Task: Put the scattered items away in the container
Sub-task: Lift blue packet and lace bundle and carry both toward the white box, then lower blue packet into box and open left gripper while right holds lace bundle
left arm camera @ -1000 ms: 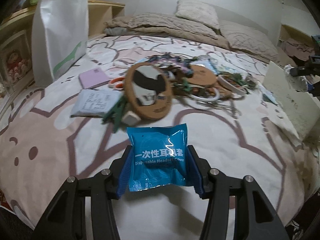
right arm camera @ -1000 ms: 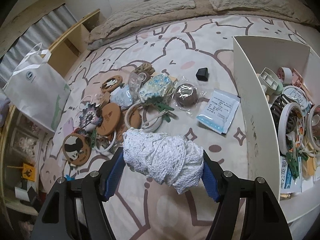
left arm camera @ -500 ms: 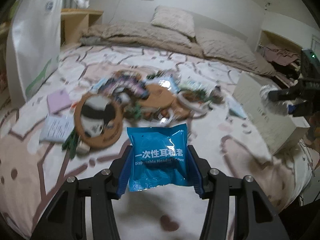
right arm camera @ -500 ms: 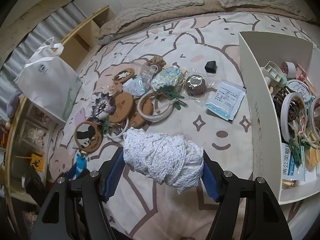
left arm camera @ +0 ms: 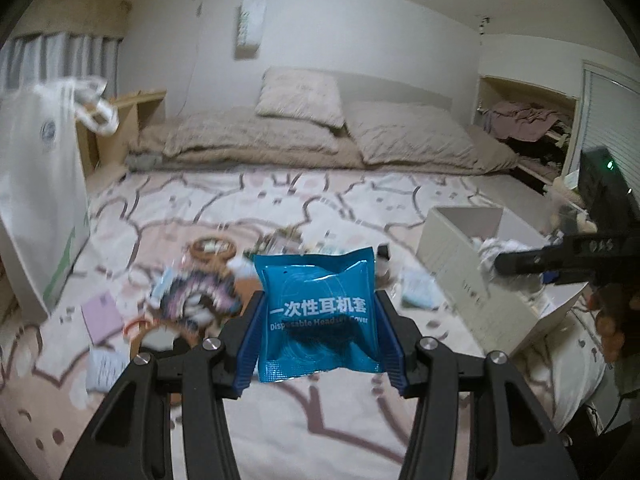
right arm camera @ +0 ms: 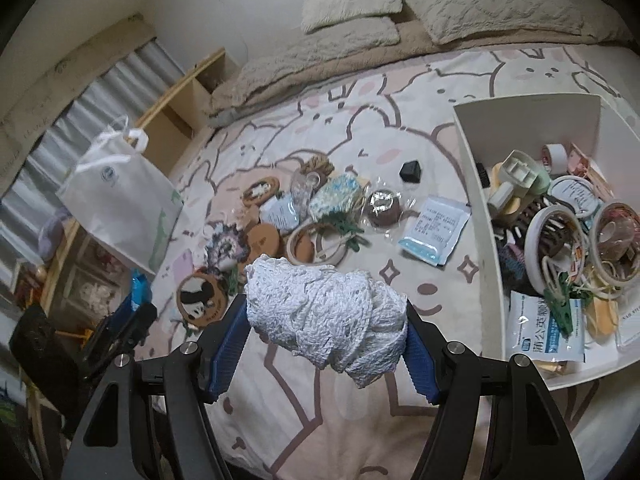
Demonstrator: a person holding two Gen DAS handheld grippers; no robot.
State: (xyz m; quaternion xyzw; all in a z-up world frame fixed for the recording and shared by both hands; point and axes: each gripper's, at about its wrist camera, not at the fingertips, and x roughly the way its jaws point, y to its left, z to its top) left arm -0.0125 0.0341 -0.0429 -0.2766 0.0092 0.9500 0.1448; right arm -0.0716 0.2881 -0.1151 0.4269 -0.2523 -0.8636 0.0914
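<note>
My left gripper (left arm camera: 320, 340) is shut on a blue foil packet (left arm camera: 318, 312) printed "Disposable Headset Cover", held well above the bed. My right gripper (right arm camera: 326, 336) is shut on a white crocheted bundle (right arm camera: 324, 316), held above the bed just left of the white box (right arm camera: 476, 216). That box (left arm camera: 452, 248) holds tape rolls, hoops, clips and packets. In the left wrist view the right gripper (left arm camera: 516, 262) hangs over the box with the white bundle. The left gripper (right arm camera: 128, 312) and its blue packet show at the lower left of the right wrist view. Scattered items (right arm camera: 304, 216) lie in the middle of the bed.
A white paper bag (right arm camera: 120, 208) stands at the bed's left edge beside a wooden shelf (right arm camera: 180, 120). Pillows (left arm camera: 300, 96) and a folded blanket lie at the head of the bed. A pale blue sachet (right arm camera: 436, 228) and a small black block (right arm camera: 410, 171) lie near the box.
The left gripper has risen and tipped up with the blue packet, so the view now takes in the wall and pillows. The right gripper has lifted and drifted with the white bundle.
</note>
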